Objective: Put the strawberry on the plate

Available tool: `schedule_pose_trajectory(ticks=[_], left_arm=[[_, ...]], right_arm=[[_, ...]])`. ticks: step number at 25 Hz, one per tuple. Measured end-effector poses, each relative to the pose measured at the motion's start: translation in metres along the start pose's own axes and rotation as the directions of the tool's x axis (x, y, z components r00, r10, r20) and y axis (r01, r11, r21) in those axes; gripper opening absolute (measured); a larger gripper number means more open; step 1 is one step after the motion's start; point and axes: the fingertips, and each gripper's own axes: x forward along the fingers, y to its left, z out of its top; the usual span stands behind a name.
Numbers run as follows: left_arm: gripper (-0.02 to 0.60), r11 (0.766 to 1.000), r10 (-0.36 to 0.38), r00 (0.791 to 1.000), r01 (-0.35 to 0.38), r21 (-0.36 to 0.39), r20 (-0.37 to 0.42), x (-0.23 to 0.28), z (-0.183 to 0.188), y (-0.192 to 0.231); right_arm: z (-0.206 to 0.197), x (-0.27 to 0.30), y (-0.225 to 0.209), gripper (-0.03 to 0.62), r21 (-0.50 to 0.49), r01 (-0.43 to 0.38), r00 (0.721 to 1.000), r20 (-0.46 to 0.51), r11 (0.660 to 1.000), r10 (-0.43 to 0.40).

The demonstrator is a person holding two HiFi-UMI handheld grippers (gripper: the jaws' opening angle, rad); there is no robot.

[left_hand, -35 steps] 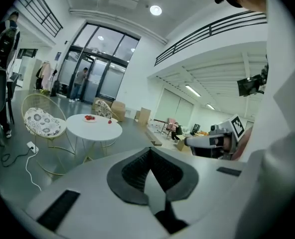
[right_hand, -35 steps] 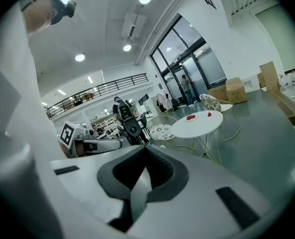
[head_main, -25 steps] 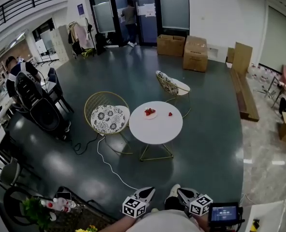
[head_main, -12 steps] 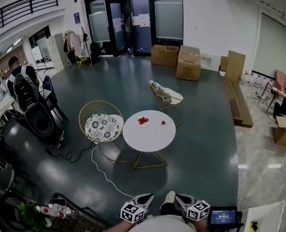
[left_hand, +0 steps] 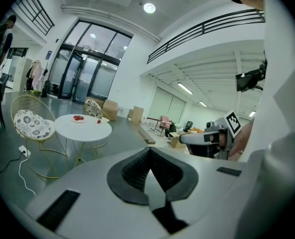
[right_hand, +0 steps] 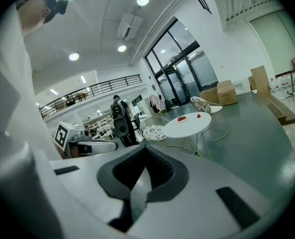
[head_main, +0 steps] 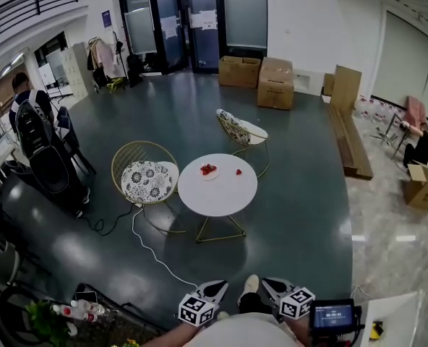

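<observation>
A round white table stands some way ahead on the dark floor. On it is a small plate with red strawberries. One loose strawberry lies to the plate's right. Both grippers hang low against my body, far from the table. My left gripper is shut and empty; its pads meet. My right gripper is shut too, with nothing in it. The left gripper view shows the table, plate and strawberry. The right gripper view shows the plate and strawberry.
A gold wire chair with a patterned cushion stands left of the table, and a second chair stands behind it. A white cable trails over the floor. Cardboard boxes are at the back. A person with a backpack is at the left.
The head view has drifted, so the table sits a little further left in it. Both grippers stay low by my body and shut.
</observation>
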Motion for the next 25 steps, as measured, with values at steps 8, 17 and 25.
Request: schedule_pose_trajectory(ticks=[8, 17, 25], left_arm=[[0.008, 1.0, 0.001, 1.0, -0.001, -0.007, -0.006, 0.001, 0.002, 0.004], [0.008, 1.0, 0.005, 1.0, -0.005, -0.006, 0.0, 0.013, 0.012, 0.008], [0.008, 1.0, 0.005, 1.0, -0.005, -0.003, -0.016, 0.044, 0.016, 0.003]], right_arm=[[0.002, 0.002, 0.0, 0.008, 0.013, 0.007, 1.0, -0.008, 1.0, -0.007], [0.007, 0.003, -0.013, 0.008, 0.024, 0.012, 1.0, -0.003, 1.0, -0.012], [0.011, 0.0, -0.035, 0.008, 0.031, 0.01, 1.0, -0.01, 0.999, -0.01]])
